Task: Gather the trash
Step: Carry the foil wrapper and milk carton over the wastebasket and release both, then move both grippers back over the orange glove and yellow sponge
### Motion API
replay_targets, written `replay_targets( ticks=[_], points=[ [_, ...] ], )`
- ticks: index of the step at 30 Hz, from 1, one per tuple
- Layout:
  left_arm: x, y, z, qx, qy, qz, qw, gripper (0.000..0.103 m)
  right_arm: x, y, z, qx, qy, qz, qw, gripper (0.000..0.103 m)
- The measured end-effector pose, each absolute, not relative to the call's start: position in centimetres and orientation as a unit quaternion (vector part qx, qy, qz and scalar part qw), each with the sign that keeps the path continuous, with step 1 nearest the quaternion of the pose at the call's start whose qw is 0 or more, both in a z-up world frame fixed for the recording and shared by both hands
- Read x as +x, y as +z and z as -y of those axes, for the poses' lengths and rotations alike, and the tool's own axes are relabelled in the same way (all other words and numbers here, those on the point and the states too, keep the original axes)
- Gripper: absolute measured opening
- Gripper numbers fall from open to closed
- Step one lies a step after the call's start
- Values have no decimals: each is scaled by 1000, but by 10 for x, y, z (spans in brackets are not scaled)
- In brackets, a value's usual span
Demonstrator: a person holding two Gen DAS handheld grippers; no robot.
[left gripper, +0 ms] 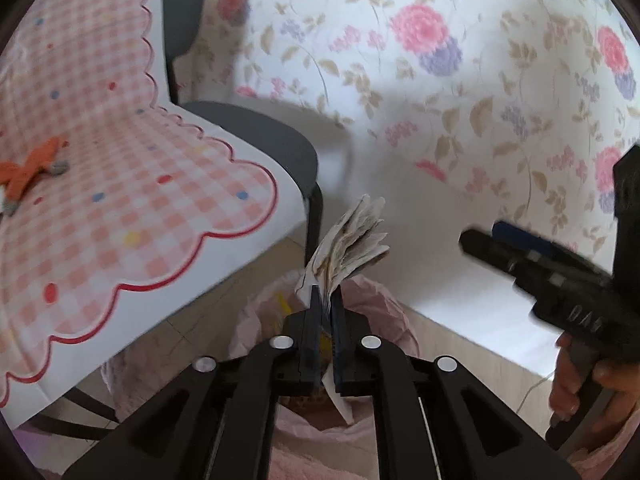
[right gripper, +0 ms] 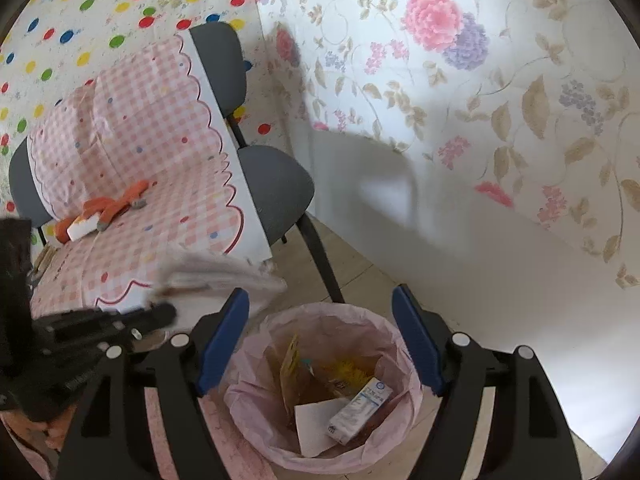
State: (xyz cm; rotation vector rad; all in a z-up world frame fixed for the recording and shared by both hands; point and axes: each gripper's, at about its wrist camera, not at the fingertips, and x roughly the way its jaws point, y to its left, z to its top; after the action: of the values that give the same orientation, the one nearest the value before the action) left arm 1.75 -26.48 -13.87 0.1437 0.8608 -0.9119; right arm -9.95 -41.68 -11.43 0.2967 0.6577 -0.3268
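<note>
Left claw [left gripper: 326, 304]: matt black plastic, round bright metal bolt heads, blue pads, clamped on crumpled paper wad [left gripper: 352, 240], creased, printed.
Right claw [right gripper: 320, 340]: same matt black plastic, smooth blue pads.
Bin liner [right gripper: 256, 400]: thin pink plastic film, wrinkled, slightly translucent.
Carton [right gripper: 360, 408] in bin: smooth printed card, faint sheen.
White sheet [right gripper: 316, 424] beside carton: flat matt paper.
Chair [right gripper: 276, 188]: dark grey matt seat, black legs.
Chair cover [right gripper: 160, 140]: pink gingham sheet, smooth, scalloped red edge.
Orange toy [right gripper: 116, 204]: soft, felt-like.
Wall [right gripper: 480, 80]: floral covering, matt.
Floor [right gripper: 352, 264]: pale tiles, low sheen.
</note>
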Motion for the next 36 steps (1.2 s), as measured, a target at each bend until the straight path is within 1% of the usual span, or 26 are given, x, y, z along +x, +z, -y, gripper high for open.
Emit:
replay_targets(
  ticks=[2, 3, 11, 25, 28, 30, 36],
  points=[
    [17, -140, 264, 71, -422, -399, 811, 43, -101, -111, 420, 146, -164, -315, 923, 73],
    [17, -139, 261, 68, -420, -396, 814, 45, -102, -109, 421, 146, -166, -313, 924, 73],
    [25, -129, 218, 50, -381, -390, 837, 49, -100, -95, 410, 135, -160, -301, 930, 73],
    [33, -106, 144, 30, -312, -353, 882, 49, -81, -70, 355, 96, -108, -287, 947, 73],
    [39, -102, 128, 20, -297, -349, 889, 49, -69, -67, 345, 92, -91, -286, 949, 72],
    [43, -100, 119, 16, -285, -346, 894, 49, -59, -65, 337, 86, -77, -288, 951, 68],
    [65, -92, 79, -2, -225, -337, 914, 51, -22, -63, 310, 71, -32, -296, 952, 67]
  ],
)
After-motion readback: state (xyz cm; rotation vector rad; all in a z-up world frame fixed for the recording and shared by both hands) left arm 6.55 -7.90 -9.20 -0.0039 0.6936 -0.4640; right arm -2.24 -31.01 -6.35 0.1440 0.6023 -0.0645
